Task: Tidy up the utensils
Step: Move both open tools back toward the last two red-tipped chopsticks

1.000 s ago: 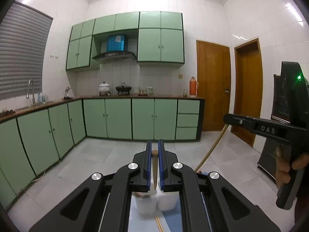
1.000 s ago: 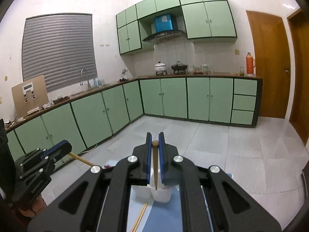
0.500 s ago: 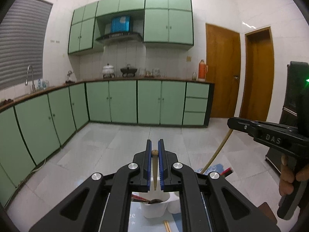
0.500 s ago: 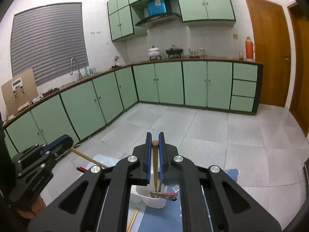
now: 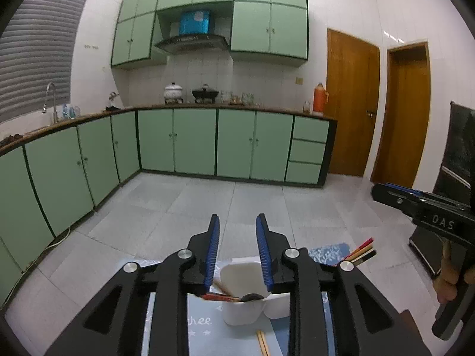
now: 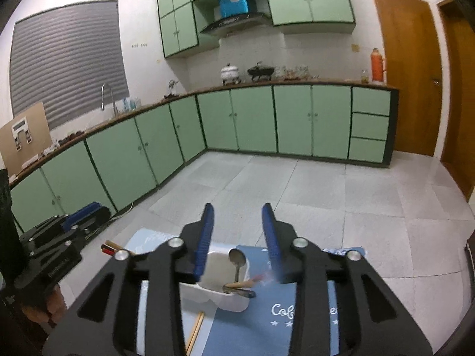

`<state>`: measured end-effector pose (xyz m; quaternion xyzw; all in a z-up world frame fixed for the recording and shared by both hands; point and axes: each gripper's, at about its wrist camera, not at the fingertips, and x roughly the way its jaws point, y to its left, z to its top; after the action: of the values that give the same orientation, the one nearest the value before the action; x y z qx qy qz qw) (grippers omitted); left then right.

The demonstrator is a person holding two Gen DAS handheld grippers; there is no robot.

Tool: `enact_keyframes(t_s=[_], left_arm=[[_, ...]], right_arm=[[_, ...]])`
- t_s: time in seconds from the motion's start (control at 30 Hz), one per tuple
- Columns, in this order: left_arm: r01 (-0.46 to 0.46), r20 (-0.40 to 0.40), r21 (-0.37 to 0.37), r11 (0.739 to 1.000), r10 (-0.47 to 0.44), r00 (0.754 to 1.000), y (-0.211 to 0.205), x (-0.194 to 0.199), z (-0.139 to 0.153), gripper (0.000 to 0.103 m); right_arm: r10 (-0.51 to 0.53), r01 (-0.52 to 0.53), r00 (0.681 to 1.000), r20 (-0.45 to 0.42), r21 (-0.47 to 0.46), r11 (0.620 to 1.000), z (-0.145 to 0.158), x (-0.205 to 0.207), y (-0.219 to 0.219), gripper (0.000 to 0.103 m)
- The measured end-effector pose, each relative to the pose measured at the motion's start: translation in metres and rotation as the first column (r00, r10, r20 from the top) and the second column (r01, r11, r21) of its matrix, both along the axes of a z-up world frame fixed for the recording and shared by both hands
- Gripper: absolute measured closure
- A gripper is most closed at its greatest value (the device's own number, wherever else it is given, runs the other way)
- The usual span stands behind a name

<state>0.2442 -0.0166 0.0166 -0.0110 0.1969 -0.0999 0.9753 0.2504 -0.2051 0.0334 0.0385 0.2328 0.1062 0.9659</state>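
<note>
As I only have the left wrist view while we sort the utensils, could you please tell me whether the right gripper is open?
Observer: Yes, the right gripper is open. Its fingers have just been opening, and nothing is between them.
Operator: Thank you. What can you make out inside the white container?
Observer: A metal spoon stands in it, bowl end up, leaning toward the far wall.
Operator: And is anything on the counter to the left of the tap?
Observer: A brown cardboard panel stands propped up there, below the window blind.
</note>
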Motion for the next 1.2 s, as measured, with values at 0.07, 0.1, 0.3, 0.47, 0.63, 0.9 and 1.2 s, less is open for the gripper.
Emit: enact_keyframes(t_s=[0.07,0.1,0.3,0.47,0.63,0.9,1.2], left_arm=[[-0.010,0.027,-0.009,1.000,0.010,1.000,0.005,-0.011,0.007,0.060],[-0.016,0.043,-0.011,1.000,0.016,0.999,0.006,-0.018,0.010,0.054],[-0.033,0.105,-0.014,0.999,0.034,0.994,0.012,-0.064,0.015,0.034],[-0.049,0.113,-0.012,0.999,0.050,0.992,0.017,-0.101,-0.004,0.022],[-0.047,0.065,0.002,0.999,0.047,0.997,0.017,-0.125,-0.033,0.020],[-0.059,0.002,0.034,0.998,0.059,0.998,0.020,-0.151,-0.078,0.020],[-0.075,-0.058,0.066,0.995,0.079,0.995,0.026,-0.177,-0.119,0.020]], right_arm=[[-0.018,0.018,0.999,0.028,0.008,1.000,0.005,-0.014,-0.006,0.052],[-0.028,0.027,0.999,0.043,0.014,1.000,0.007,-0.024,-0.009,0.049],[-0.067,0.067,0.992,0.104,0.008,0.998,0.002,-0.073,-0.019,0.021],[-0.106,0.105,0.989,0.102,0.016,0.994,-0.023,-0.113,-0.023,0.014],[-0.137,0.138,0.987,0.088,-0.001,0.990,-0.053,-0.143,-0.020,0.013],[-0.138,0.140,0.989,0.058,-0.021,0.990,-0.092,-0.170,-0.009,0.013],[-0.137,0.137,0.990,0.014,-0.035,0.990,-0.138,-0.194,0.016,0.013]])
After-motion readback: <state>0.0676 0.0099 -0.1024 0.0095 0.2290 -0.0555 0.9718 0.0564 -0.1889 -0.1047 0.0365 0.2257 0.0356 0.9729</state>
